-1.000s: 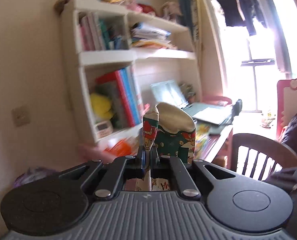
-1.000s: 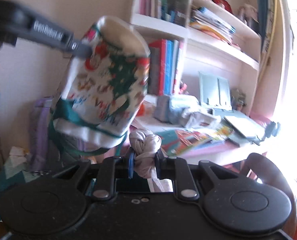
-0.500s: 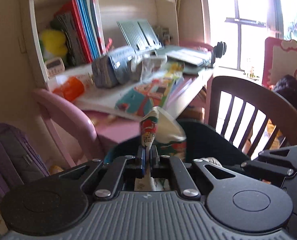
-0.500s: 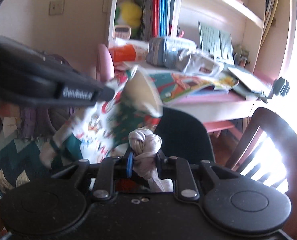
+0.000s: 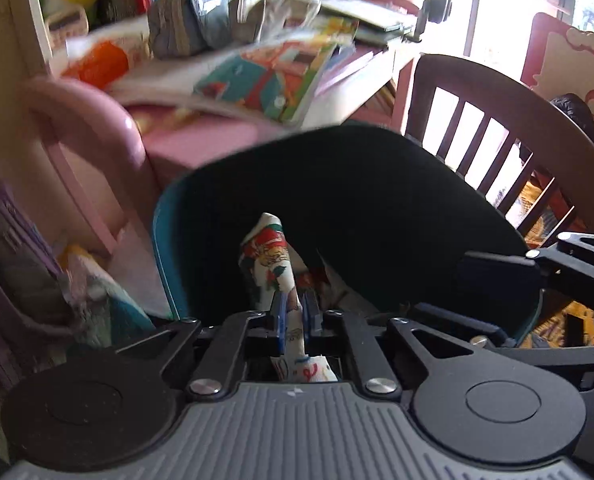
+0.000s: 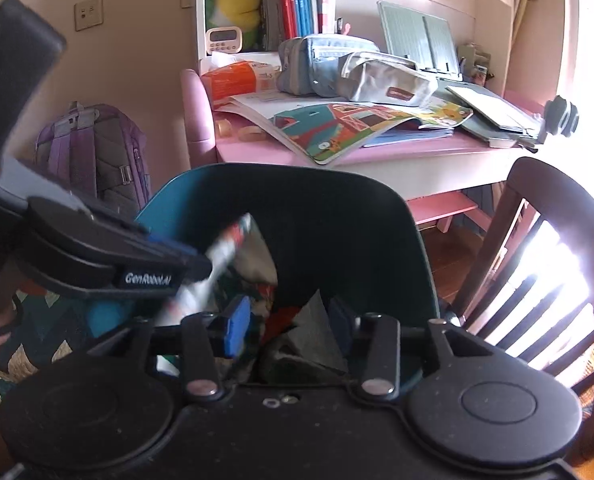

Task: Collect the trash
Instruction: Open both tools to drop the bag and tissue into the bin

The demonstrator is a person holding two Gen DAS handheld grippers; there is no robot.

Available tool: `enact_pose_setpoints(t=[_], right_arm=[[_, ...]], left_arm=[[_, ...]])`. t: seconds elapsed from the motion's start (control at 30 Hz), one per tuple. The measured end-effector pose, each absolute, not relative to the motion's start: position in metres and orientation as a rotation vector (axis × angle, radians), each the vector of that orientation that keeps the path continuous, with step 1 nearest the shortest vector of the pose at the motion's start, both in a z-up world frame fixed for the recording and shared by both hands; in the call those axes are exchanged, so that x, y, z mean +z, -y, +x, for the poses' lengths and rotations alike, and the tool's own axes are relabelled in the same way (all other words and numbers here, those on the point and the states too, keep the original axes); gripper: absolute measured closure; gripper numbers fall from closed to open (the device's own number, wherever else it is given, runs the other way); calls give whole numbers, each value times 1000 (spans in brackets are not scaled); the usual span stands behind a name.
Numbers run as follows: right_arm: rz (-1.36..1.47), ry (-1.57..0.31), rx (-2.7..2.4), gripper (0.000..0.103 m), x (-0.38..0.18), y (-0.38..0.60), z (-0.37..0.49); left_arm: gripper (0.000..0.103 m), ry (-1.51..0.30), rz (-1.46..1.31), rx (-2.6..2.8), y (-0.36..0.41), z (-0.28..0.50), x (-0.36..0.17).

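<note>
1. Your left gripper (image 5: 293, 312) pinches the rim of the printed bag (image 5: 271, 256), jaws narrow, closed on the fabric. Likely purpose: holding its mouth up to receive trash.
2. The bag hangs inside the teal bin (image 6: 337, 216), just in front of the pink desk (image 6: 377, 152).
3. Your right gripper (image 6: 285, 320) hovers over the bin with jaws wide, gripping nothing.
4. Trash is not clearly identifiable; the bin contents are dark.

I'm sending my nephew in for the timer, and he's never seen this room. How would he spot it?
Start at the pink desk against the wall, then look to the white bookshelf at its left end. On the lowest shelf, in front of the yellow plush toy, stands the small white timer, the only thing there with a screen and buttons.
</note>
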State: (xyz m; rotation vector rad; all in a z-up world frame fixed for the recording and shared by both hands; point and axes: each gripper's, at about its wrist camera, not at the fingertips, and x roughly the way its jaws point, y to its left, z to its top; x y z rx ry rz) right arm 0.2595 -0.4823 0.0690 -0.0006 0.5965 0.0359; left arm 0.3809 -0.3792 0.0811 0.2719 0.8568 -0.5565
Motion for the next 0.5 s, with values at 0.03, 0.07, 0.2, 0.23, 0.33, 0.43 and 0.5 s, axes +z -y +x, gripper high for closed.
enact_pose_setpoints(t=[0.03,0.07,0.2,0.23,0.33,0.43,0.5], right_arm=[[0,-594,36,55,70,483,256],[0,-592,33,54,72,483,251],[-2,-582,23,52,80,482,234],[-5,-579,20,52,82,482,229],[-5,-568,19,51,89,480,214],[-4,-552,19,51,97,477,200],[-4,-542,25,50,103,474,191]], left_arm=[[96,-862,260,-560,378,379,80],[96,-860,256,-565,376,375,81],[95,-840,262,-593,372,353,92],[94,-832,257,-598,369,347,95],[93,-811,236,-606,362,332,105],[93,-792,226,-608,354,317,114],[92,-779,221,-615,349,307,119]])
